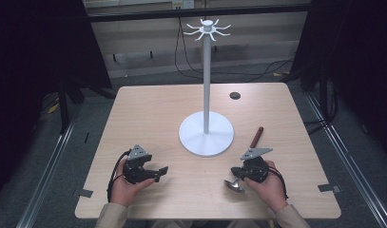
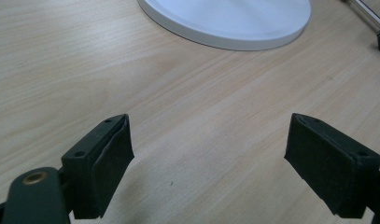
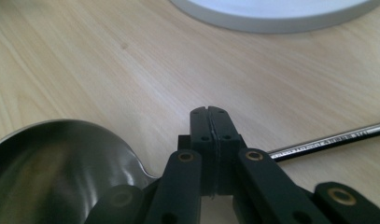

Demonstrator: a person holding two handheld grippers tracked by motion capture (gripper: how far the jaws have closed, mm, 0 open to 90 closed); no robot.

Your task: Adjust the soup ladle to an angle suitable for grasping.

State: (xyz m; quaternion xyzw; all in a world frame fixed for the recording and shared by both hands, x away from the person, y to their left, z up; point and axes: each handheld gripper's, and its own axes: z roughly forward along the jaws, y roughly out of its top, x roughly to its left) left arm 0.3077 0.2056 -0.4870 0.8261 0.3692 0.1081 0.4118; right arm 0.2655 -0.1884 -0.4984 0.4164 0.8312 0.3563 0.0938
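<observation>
Dark curtains and loose cables ring a pale wooden table with rounded corners, lit from above. At its middle stands a white metal stand, a slim pole on a round base disc, crowned with a ring of small curved hooks; it looks meant for hanging utensils, and the hooks are bare.

Near the right edge lies a steel ladle with a dark reddish-brown wooden handle. Its shiny bowl rests on the wood at the near side, and its thin shaft runs away to the far right, just beside the base disc. The right gripper sits directly over the shaft where it meets the bowl, with its black jaws pressed flat together and nothing between the pads. In the right gripper view the shaft passes behind and beneath the closed tips, so the ladle lies free on the table, not grasped. Being this low and this close suggests the hand is lining up on the shaft, and the jaws would have to part before any pickup.

On the near left, the left gripper hovers over bare wood with its jaws spread wide and empty, pointing toward the base disc, likely parked out of the way or ready to assist.
</observation>
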